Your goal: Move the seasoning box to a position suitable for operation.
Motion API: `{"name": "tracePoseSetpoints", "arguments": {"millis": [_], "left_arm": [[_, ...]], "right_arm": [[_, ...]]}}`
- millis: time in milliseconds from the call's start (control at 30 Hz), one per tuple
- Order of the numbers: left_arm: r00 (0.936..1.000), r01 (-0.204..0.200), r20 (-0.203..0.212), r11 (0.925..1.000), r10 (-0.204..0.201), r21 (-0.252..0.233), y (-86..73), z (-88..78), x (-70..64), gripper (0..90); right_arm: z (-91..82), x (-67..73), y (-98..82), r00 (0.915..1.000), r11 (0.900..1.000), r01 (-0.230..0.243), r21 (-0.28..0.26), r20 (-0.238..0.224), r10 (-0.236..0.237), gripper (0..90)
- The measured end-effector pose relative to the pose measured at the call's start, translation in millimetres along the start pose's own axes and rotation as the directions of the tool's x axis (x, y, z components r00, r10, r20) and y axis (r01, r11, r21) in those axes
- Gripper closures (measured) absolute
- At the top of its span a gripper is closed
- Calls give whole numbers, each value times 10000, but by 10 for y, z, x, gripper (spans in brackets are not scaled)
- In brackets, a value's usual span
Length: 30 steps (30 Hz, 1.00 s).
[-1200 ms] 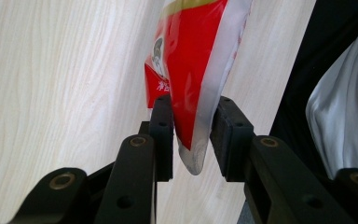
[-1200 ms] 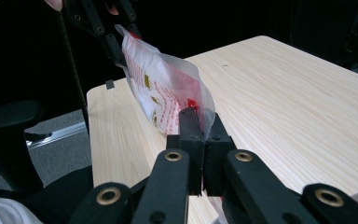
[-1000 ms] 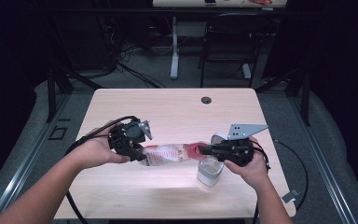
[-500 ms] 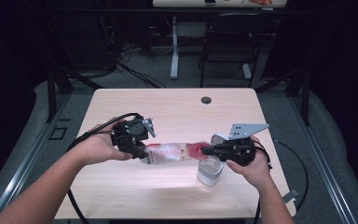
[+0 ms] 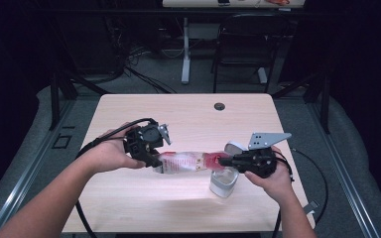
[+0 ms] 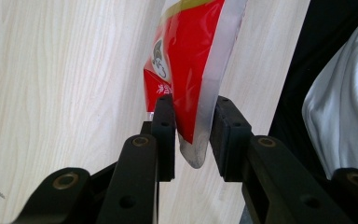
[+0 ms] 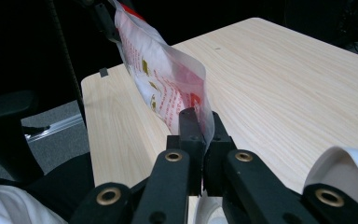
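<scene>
Red-and-clear plastic pouch (image 5: 188, 162) held level between two grippers, above table (image 5: 188, 114).
Long axis ran left-right; red end toward right gripper (image 5: 226, 160), clamped shut on it over white cup (image 5: 222, 182); left gripper (image 5: 157, 162) jaws closing, pouch corner between, one pad apart.

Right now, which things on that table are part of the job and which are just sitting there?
In the job:
- red-and-clear packet, stretched between both grippers
- left gripper, packet end between its jaws
- right gripper, shut on the packet
- white cup, under the right end

Lying about:
- black grommet in the table
- chair behind
</scene>
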<state>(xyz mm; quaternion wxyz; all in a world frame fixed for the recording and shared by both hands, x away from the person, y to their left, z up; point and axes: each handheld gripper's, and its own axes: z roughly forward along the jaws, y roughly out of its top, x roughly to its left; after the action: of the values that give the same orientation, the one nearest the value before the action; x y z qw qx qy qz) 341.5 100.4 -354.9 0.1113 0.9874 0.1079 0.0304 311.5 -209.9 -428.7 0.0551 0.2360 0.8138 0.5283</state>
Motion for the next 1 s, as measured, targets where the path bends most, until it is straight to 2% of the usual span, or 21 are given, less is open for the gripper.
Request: {"name": "tracePoseSetpoints", "arguments": {"millis": [300,533,1000], "left_arm": [[9999,-78,-93,9999,79,92,71,-19,8,732],[9999,-56,-114,10000,56,2,74,-24,13,732],[9997,-165,-150,9997,168,171,106,-55,9,732]], "right_arm": [[-33,-33,-54,9999,9999,-110,-86,59,111,895],[-33,-37,-63,9999,9999,-115,-102,82,116,896],[-24,-49,-89,9998,9997,-208,-137,11,208,896]]}}
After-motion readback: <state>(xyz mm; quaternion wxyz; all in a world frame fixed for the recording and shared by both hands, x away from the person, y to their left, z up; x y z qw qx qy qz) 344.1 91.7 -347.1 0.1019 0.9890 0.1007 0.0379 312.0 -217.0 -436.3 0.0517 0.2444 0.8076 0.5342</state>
